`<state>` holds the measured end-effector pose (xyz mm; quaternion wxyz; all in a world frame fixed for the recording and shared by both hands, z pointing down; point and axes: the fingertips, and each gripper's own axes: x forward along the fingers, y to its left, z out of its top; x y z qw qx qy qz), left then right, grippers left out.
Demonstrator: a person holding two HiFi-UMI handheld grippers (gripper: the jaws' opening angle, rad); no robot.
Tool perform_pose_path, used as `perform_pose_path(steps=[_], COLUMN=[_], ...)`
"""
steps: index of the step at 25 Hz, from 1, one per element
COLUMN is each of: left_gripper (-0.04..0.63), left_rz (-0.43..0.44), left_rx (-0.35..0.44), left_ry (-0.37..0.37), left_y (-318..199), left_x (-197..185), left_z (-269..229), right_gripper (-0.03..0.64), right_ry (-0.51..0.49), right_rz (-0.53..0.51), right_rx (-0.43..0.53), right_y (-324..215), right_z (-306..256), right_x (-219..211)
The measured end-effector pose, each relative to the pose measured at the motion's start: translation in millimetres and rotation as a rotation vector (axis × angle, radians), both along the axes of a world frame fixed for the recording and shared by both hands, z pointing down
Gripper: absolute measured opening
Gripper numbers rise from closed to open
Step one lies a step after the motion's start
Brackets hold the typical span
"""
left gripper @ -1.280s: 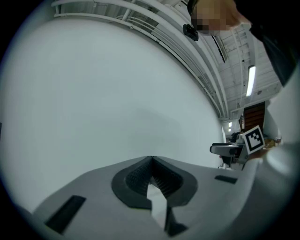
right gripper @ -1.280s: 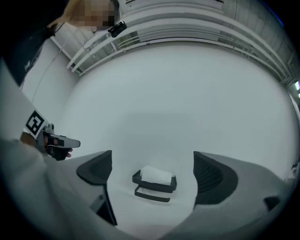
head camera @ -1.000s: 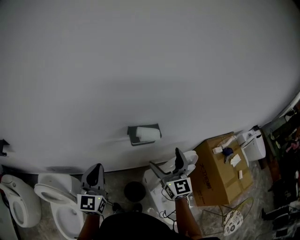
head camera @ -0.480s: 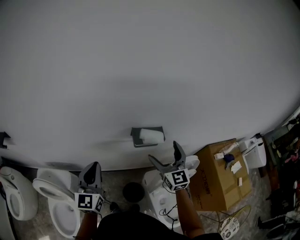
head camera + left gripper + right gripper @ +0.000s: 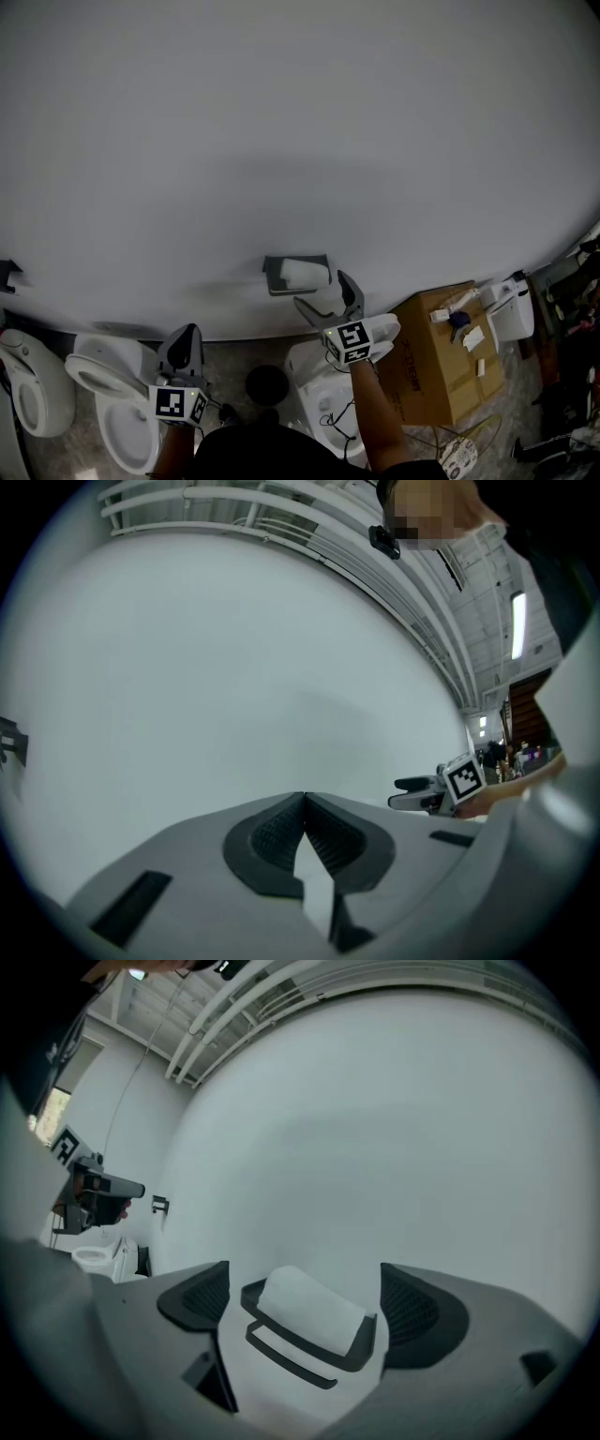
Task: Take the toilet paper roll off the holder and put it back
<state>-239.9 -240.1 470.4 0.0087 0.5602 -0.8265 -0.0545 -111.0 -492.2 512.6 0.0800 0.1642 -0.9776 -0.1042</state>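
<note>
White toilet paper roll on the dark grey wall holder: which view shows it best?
Right gripper view: the white toilet paper roll sits large and central in its dark grey holder. The head view shows it small; the left gripper view misses it.

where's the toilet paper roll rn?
Head view: the toilet paper roll sits in its holder on the wall, mid-frame, just above the open right claw. In the right gripper view it shows ahead, untouched, framed by jaws that have just closed slightly.

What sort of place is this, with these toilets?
Probably a bathroom mock-up or fixture storeroom: several toilets stand along a white wall, a toilet paper roll sits in its holder, and there is a cardboard box nearby.
</note>
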Motion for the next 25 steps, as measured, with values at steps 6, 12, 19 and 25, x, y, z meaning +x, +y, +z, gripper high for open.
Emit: perform_pose_path(steps=[6, 12, 19, 25], left_gripper=[0.003, 0.003, 0.003, 0.003], left_rz=[0.001, -0.011, -0.024, -0.039], left_rx=[0.011, 0.007, 0.000, -0.001], left_ry=[0.014, 0.013, 0.020, 0.018], left_y=[0.3, 1.2, 5.2, 9.7], left_x=[-0.1, 0.2, -1.4, -4.4], left_z=[-0.3, 0.4, 3.9, 5.3], right_gripper=[0.505, 0.501, 0.474, 0.440], right_ry=[0.075, 0.126, 0.230, 0.297], right_rz=[-0.029, -0.045, -0.038, -0.047], right_rx=[-0.008, -0.017, -0.022, -0.013], right_y=[-15.2, -23.9, -33.6, -36.9], right_z=[14.4, 22.6, 39.7, 53.5], right_x=[-22.0, -35.1, -44.4, -49.5])
